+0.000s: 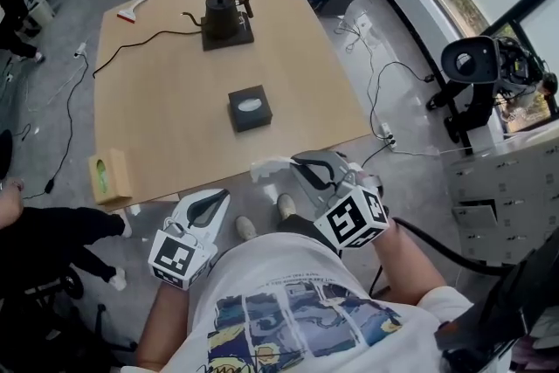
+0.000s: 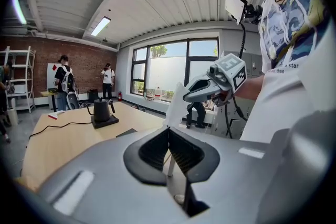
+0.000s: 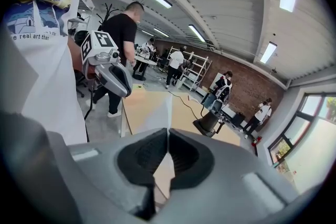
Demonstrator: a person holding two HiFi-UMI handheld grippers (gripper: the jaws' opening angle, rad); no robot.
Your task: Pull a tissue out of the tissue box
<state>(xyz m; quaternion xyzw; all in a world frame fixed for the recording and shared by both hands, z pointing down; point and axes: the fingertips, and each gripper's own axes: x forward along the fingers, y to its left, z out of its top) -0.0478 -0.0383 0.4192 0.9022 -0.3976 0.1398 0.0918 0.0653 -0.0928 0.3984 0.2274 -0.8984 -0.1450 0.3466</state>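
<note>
The right gripper (image 1: 299, 162) had its jaws pinched together on a white tissue (image 1: 269, 168), held at the near edge of the counter (image 1: 166, 100), well apart from the dark box (image 1: 250, 109) standing mid-counter. The left gripper (image 1: 217, 198) hung beside it, off the counter, its jaws closed on nothing.
</note>
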